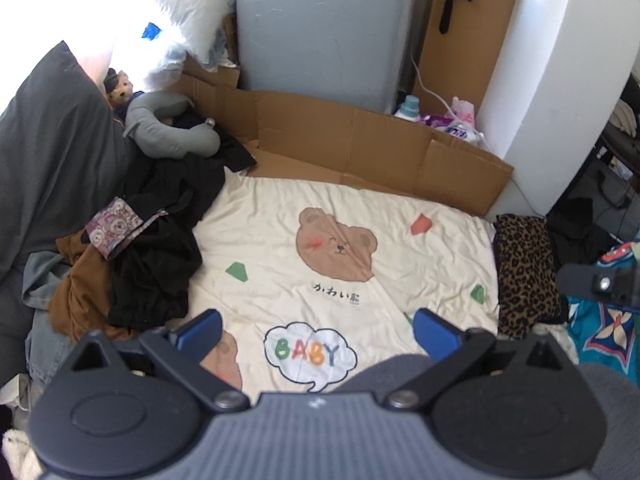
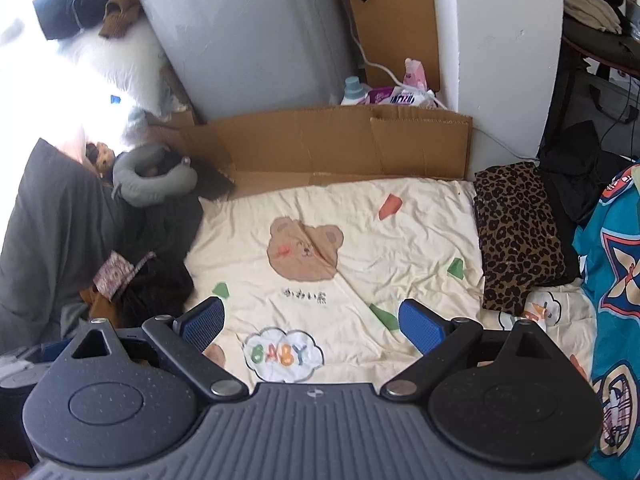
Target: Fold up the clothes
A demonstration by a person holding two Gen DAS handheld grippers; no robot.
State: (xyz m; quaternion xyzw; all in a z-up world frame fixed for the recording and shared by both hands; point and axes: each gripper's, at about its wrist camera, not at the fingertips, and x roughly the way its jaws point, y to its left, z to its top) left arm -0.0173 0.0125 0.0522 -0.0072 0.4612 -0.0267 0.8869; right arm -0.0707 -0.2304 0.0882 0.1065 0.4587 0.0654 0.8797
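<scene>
A heap of unfolded clothes (image 1: 148,256), black, brown and grey-blue, lies at the left of the cream bear-print sheet (image 1: 400,256); the right wrist view shows the same heap (image 2: 156,280). A folded leopard-print garment (image 1: 524,268) rests at the sheet's right edge, also in the right wrist view (image 2: 516,240). My left gripper (image 1: 318,334) hovers open over the sheet near the "BABY" print, holding nothing. My right gripper (image 2: 310,326) is open too, above the same spot, with nothing between its blue pads. Part of the right gripper (image 1: 600,284) shows at the left view's right edge.
A cardboard wall (image 1: 360,140) runs along the sheet's far side, a grey appliance (image 1: 324,28) behind it. A dark grey pillow (image 1: 52,152) and grey neck pillow (image 1: 168,128) lie left. A blue patterned cloth (image 2: 616,288) lies right. Bottles (image 2: 384,94) stand behind the cardboard.
</scene>
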